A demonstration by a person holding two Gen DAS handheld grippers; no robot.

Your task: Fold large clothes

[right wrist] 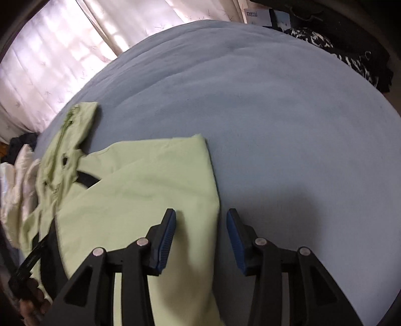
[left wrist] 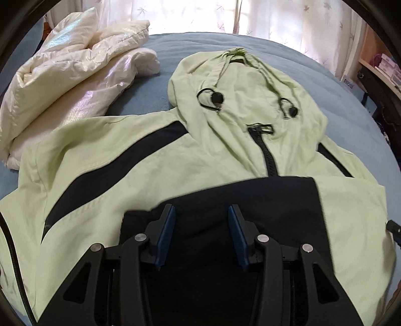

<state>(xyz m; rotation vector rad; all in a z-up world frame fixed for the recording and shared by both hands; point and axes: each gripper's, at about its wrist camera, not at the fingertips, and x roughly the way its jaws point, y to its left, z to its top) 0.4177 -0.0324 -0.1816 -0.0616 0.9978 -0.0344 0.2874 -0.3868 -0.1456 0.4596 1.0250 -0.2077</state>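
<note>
The pale green hooded jacket with black panels [left wrist: 140, 160] lay spread across the blue bed [left wrist: 160, 75], filling mid-frame. Left tongs [left wrist: 201, 213] hovered spread over its dark panel, pinching nothing. Right tongs [right wrist: 200, 218] stood spread, straddling the jacket's edge, lower centre.

Daylight comes through the pale curtains [left wrist: 275, 17], which glare almost white in both views. The bed cover [right wrist: 275, 112] is softly lit, with a dim shadow near the lens (right view). Fisheye bending curves every edge, and black vignette fills the corners. Slight motion blur softens the right view's left side.
</note>
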